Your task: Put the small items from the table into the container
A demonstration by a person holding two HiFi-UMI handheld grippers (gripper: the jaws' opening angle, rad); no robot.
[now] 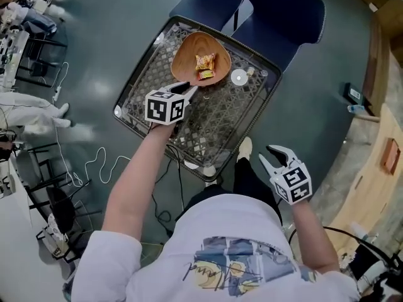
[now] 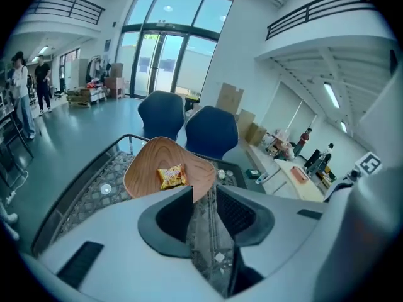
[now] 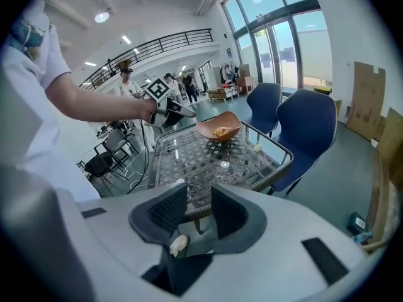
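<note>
A wooden bowl (image 1: 189, 54) stands at the far side of the glass-topped wicker table (image 1: 214, 128) and holds a yellow snack packet (image 1: 204, 66). My left gripper (image 1: 189, 89) hovers at the bowl's near rim, open, with nothing between its jaws. In the left gripper view the bowl (image 2: 151, 165) and the packet (image 2: 171, 176) lie just beyond the left gripper (image 2: 204, 190). A white disc (image 1: 238, 77) and a small pale item (image 1: 250, 72) lie on the table right of the bowl. My right gripper (image 1: 267, 155) hangs open and holds nothing, off the table's near right edge.
Two blue chairs (image 1: 277, 11) stand behind the table. Cables (image 1: 94, 162) trail over the floor at left, and a wooden desk (image 1: 378, 168) runs along the right. A white shoe (image 3: 179, 244) shows below the right gripper (image 3: 198, 190). People stand far off.
</note>
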